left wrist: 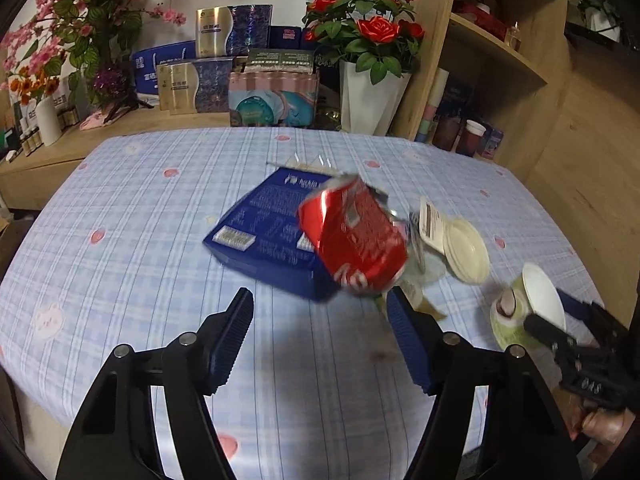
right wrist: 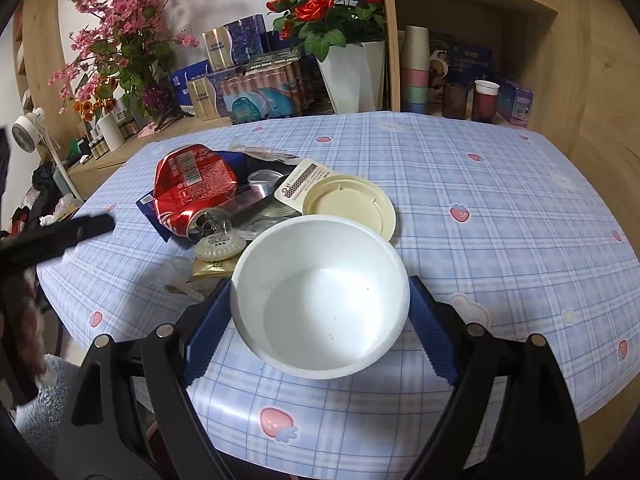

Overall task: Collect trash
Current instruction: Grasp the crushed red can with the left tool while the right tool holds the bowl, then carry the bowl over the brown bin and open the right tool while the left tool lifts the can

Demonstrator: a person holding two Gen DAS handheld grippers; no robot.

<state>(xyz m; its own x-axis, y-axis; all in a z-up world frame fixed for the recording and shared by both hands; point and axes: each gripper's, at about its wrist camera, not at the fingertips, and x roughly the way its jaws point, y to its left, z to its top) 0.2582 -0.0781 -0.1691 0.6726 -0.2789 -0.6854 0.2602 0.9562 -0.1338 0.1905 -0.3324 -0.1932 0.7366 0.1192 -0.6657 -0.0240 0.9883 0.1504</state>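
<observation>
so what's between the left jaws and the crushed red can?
Only bare tablecloth lies between the open left gripper and the can, per the left wrist view.

Left gripper (left wrist: pixel 320 312) open over checked tablecloth (left wrist: pixel 140 208) | crushed red can (left wrist: pixel 352 236) on blue box (left wrist: pixel 264 232) | cream lid (left wrist: pixel 466 250) beside

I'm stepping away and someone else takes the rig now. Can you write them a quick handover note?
Right gripper: shut on the white bowl, which is empty.
Left gripper: open, holding nothing, short of the crushed red can.
Trash pile on the table: can on the blue box, with the cream lid and clear wrappers beside it.
Done: nothing collected in the bowl yet.
Left: all the trash.
</observation>
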